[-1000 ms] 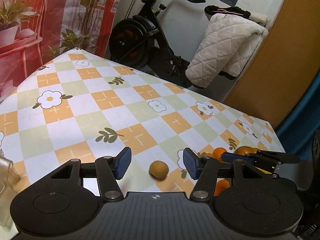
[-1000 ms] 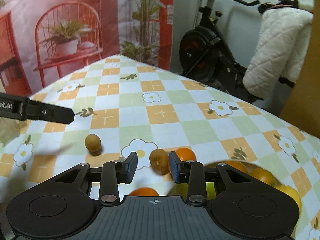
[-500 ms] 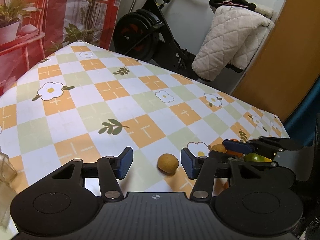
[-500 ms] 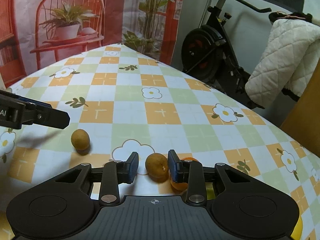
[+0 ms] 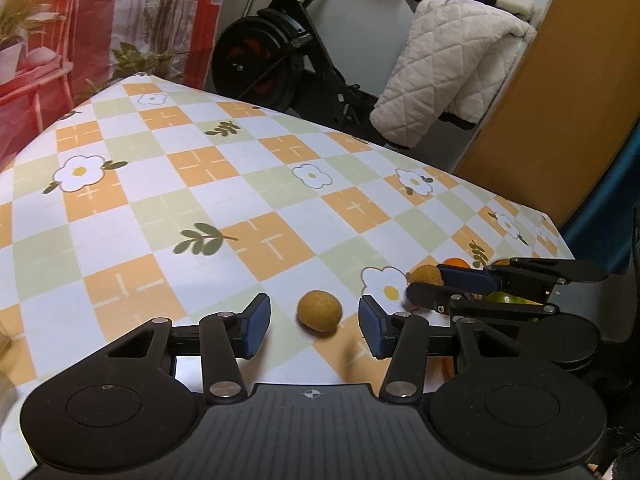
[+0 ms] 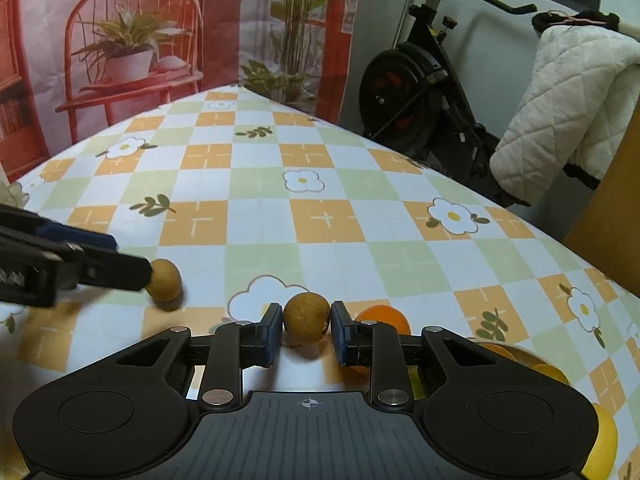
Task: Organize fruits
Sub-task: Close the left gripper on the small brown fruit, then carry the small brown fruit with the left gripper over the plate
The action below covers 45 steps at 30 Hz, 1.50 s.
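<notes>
Right gripper (image 6: pixel 305 330): clamped on a brown fruit (image 6: pixel 306 317).
Left gripper (image 5: pixel 314 325): closing round second brown fruit (image 5: pixel 319 311), pads not touching.
Left to do: both fruits unsorted beside the oranges (image 6: pixel 383 319).

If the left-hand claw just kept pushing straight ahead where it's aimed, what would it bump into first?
Most likely the small brown fruit lying between the closing jaws of the left gripper, not yet touched; beyond it, the checked tablecloth. Depth is hard to judge.

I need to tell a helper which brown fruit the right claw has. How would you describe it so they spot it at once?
On the checkered tablecloth, find the big white flower print near the front edge. The brown fruit sits just right of it, pinched between the pads of the right claw, with an orange beside it. The other brown fruit lies further left, between the closing left claw pads, not yet touched.
</notes>
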Each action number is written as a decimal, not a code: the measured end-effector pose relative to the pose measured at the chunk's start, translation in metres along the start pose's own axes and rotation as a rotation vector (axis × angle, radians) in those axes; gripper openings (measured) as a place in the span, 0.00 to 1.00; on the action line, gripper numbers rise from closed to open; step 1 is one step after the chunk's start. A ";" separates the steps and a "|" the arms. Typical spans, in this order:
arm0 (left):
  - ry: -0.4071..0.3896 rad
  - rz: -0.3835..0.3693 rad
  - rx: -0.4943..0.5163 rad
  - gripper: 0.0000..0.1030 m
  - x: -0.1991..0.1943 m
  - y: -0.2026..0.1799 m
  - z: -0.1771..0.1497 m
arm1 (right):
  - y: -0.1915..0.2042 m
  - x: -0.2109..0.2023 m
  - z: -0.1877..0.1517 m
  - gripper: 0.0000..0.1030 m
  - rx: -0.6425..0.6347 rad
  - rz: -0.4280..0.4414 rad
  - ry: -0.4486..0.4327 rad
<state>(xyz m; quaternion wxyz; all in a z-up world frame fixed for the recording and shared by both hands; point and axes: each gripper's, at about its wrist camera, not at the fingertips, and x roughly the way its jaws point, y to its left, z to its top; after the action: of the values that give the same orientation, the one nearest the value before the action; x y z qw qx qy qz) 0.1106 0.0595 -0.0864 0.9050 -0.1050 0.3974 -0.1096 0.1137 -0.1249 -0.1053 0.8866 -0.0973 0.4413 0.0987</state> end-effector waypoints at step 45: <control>0.017 -0.145 0.283 0.29 0.000 -0.118 0.001 | -0.078 -0.107 -0.067 0.23 0.351 -0.044 -0.172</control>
<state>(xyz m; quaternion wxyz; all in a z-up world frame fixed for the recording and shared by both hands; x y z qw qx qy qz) 0.0977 -0.0534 -0.0530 0.8970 -0.0038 0.3771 -0.2305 0.0194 -0.2268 -0.0522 0.9264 0.0580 0.3719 0.0090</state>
